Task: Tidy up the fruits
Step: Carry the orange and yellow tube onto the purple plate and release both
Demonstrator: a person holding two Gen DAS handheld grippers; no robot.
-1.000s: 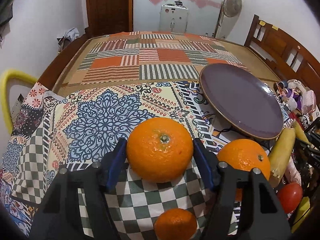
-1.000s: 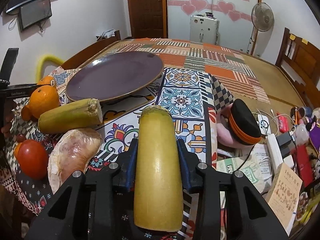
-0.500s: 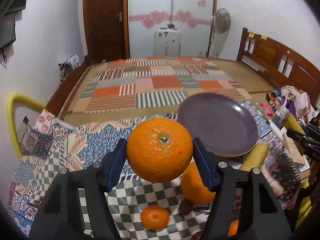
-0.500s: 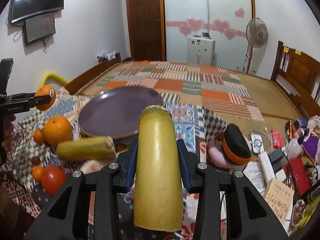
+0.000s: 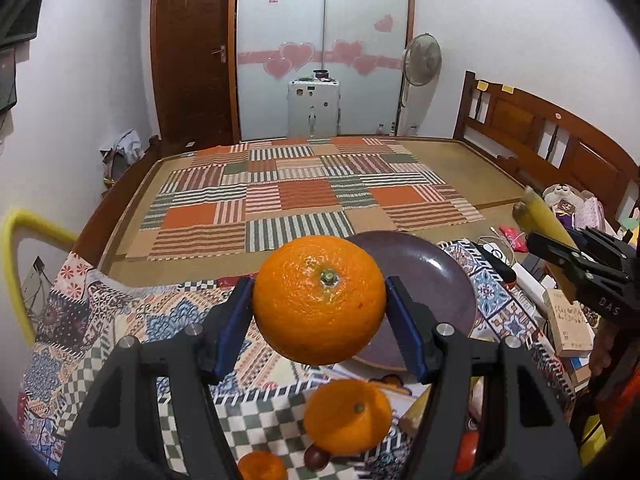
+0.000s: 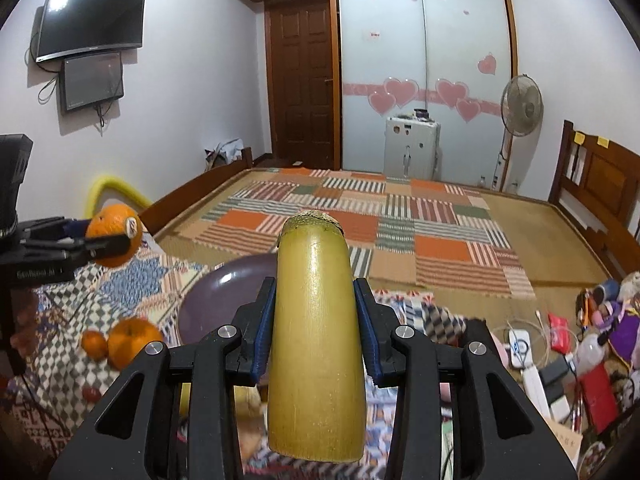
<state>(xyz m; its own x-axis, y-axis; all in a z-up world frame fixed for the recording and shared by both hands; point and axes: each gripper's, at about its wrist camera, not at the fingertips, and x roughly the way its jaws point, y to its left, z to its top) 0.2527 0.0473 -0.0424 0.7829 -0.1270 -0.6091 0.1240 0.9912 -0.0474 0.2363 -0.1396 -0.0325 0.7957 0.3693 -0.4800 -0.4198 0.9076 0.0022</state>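
Lifted higher, orange (image 5: pixel 319 300) clamped between left fingers (image 5: pixel 236 326); sugarcane (image 6: pixel 316 344) between right fingers (image 6: pixel 366 328).

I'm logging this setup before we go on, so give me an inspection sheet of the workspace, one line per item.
Surface: patterned cloth on a bed, patchwork mat beyond.
Job's things: large orange and yellow-green stalk piece held in the air; purple plate bare; two more oranges and a small dark fruit on the cloth.
Clutter: boxes, bottles and toys on the right.
Grippers: left tongs shut on the large orange; right tongs shut on the stalk piece.
Cables: white cable among the clutter.
Surroundings: wardrobe with heart stickers, fan, wall screens.
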